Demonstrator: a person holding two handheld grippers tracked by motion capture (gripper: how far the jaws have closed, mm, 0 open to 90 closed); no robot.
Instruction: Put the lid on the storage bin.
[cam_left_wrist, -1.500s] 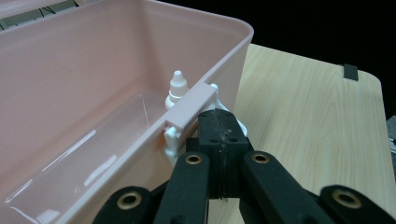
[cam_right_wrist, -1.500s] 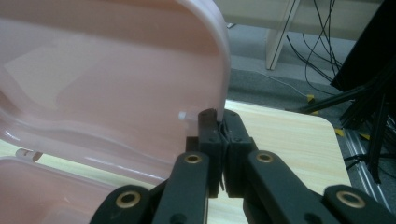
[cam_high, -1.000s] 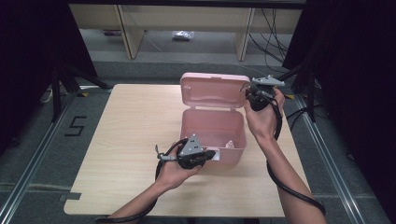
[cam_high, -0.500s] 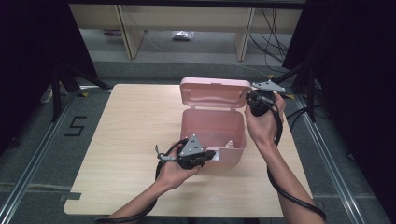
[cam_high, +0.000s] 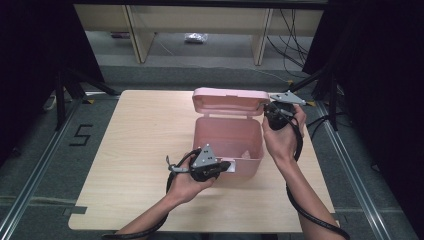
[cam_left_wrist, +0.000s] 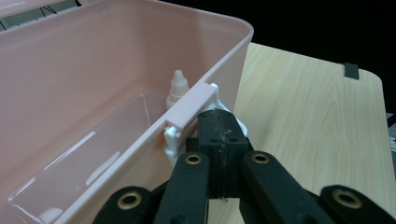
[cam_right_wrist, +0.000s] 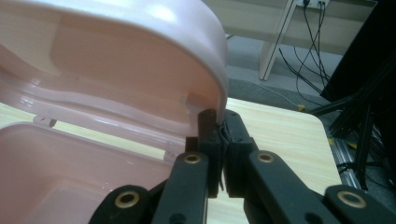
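The pink box (cam_high: 228, 145) sits on the worktop (cam_high: 135, 150), right of the middle, its long side running left to right; its lid (cam_high: 230, 101) stands open at the far side; the left hand-held gripper (cam_left_wrist: 219, 135) pinches the white latch (cam_left_wrist: 175, 137) on the near wall; the right hand-held gripper (cam_right_wrist: 219, 133) pinches the lid's right edge.
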